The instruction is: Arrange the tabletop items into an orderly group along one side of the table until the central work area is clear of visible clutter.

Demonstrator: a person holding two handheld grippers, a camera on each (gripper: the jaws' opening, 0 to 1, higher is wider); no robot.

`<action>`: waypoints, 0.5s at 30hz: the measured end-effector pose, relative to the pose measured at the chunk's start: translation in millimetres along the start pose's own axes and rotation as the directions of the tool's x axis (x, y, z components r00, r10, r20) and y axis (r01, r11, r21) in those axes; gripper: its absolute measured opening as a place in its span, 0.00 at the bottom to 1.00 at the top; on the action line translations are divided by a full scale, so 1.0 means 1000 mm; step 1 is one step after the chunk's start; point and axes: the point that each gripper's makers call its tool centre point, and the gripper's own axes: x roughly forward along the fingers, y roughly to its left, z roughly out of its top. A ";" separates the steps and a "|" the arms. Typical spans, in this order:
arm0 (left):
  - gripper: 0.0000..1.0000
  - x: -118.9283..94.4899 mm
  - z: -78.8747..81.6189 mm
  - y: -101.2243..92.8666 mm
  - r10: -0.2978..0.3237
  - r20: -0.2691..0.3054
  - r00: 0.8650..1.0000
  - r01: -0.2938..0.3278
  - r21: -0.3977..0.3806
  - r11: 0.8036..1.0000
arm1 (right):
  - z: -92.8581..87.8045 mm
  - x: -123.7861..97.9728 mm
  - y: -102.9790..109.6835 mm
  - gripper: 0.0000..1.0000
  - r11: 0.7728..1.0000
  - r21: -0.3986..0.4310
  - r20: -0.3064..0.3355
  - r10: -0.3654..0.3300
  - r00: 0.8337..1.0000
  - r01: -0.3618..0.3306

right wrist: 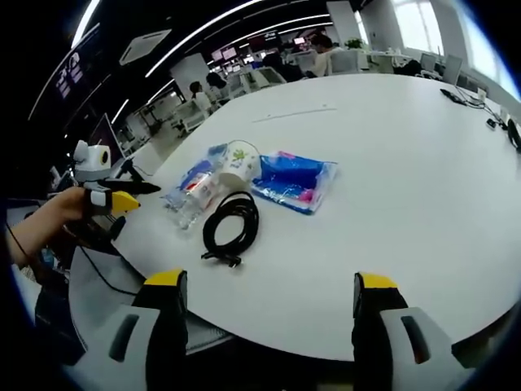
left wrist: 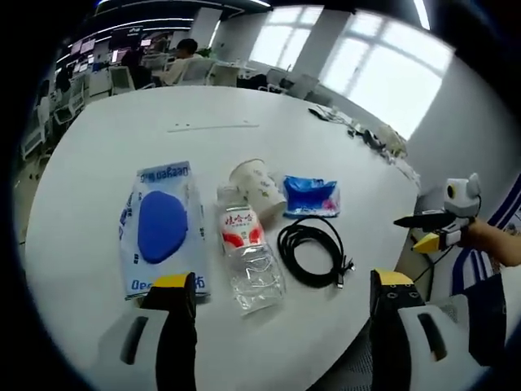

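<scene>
Items in a row near the table [left wrist: 244,106] edge closest to me: blue tissue pack [left wrist: 163,228], clear water bottle [left wrist: 248,257] lying flat, tipped paper cup [left wrist: 259,189], blue pouch [left wrist: 311,195], coiled black cable [left wrist: 313,252]. My left gripper [left wrist: 283,303] and right gripper [right wrist: 269,305] hang spread, empty.

Large round white table [left wrist: 98,204], glossy top. Near edge, row of items lying directly on it: blue-and-white wipes pack [left wrist: 160,228] at left; clear plastic bottle [left wrist: 248,257] with red label on its side just right of pack; paper cup [left wrist: 259,189] tipped over, touching bottle's cap end; coiled black cable [left wrist: 311,251] right of bottle; blue packet [left wrist: 310,195] just beyond cable. Far right edge: dark cables and small clutter [left wrist: 366,134].
</scene>
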 end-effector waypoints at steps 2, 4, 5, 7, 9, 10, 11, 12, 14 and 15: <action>0.84 0.001 0.000 0.000 -0.001 -0.005 1.000 0.001 0.002 1.000 | -0.001 0.000 0.000 0.82 1.000 0.003 0.000 0.000 1.000 0.000; 0.84 0.004 0.000 -0.001 -0.007 -0.012 1.000 0.007 0.000 1.000 | -0.002 0.001 0.000 0.82 1.000 0.004 -0.003 0.000 1.000 0.000; 0.84 0.006 0.000 0.000 -0.013 -0.015 1.000 0.013 -0.004 1.000 | -0.002 0.001 0.001 0.82 1.000 0.004 -0.003 0.002 1.000 -0.002; 0.83 0.008 -0.002 -0.003 -0.027 -0.022 0.999 0.027 -0.010 1.000 | -0.002 0.002 0.003 0.82 1.000 0.007 -0.003 0.007 1.000 -0.007; 0.82 0.010 -0.003 -0.003 -0.031 -0.028 0.999 0.030 -0.011 0.999 | -0.003 0.003 0.005 0.82 1.000 0.005 -0.006 0.009 1.000 -0.009; 0.82 0.011 -0.004 -0.003 -0.032 -0.032 0.999 0.032 -0.009 0.999 | -0.003 0.003 0.006 0.82 1.000 0.003 -0.009 0.011 1.000 -0.011; 0.82 0.012 -0.004 -0.002 -0.032 -0.034 0.999 0.032 -0.010 0.999 | -0.003 0.004 0.007 0.81 1.000 0.002 -0.010 0.013 1.000 -0.013; 0.82 0.013 -0.005 -0.002 -0.033 -0.038 0.999 0.033 -0.012 0.999 | -0.004 0.004 0.007 0.81 1.000 0.001 -0.014 0.015 1.000 -0.015; 0.82 0.014 -0.005 -0.002 -0.036 -0.040 0.999 0.035 -0.015 0.999 | -0.005 0.006 0.008 0.80 1.000 -0.001 -0.020 0.018 1.000 -0.018; 0.82 0.014 -0.006 -0.002 -0.037 -0.041 0.998 0.036 -0.017 0.999 | -0.005 0.006 0.008 0.80 1.000 -0.001 -0.022 0.019 1.000 -0.019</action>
